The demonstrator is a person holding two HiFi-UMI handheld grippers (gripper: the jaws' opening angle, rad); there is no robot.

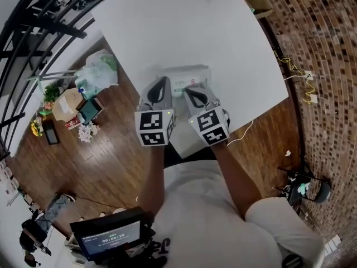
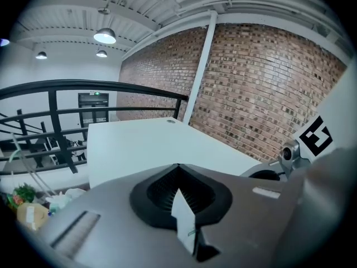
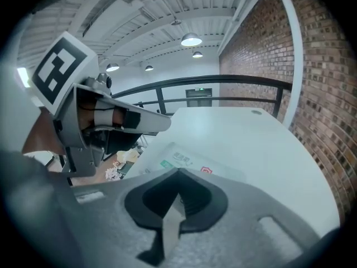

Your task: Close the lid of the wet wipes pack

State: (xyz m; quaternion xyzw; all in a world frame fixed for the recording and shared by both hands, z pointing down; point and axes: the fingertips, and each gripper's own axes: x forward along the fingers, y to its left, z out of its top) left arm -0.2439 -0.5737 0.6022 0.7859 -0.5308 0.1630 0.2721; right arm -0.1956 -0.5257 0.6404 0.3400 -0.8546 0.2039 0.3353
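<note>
The wet wipes pack (image 1: 188, 77) is white with green print and a small red mark, lying flat on the white table (image 1: 184, 21) near its front edge. In the right gripper view the pack (image 3: 187, 162) shows just beyond the jaw tips; I cannot tell how its lid stands. My left gripper (image 1: 163, 80) hovers over the pack's left end, jaws together and nothing in them. My right gripper (image 1: 187, 90) is beside it over the pack's near side, also shut and empty. In their own views, the left gripper (image 2: 178, 166) and the right gripper (image 3: 178, 171) both have their tips meeting.
A brick wall (image 1: 323, 49) runs along the table's right side. A white cable (image 1: 245, 132) hangs off the front right edge. Plastic bags and boxes (image 1: 83, 94) sit on the wooden floor to the left. A black railing (image 3: 223, 82) crosses beyond the table's far end.
</note>
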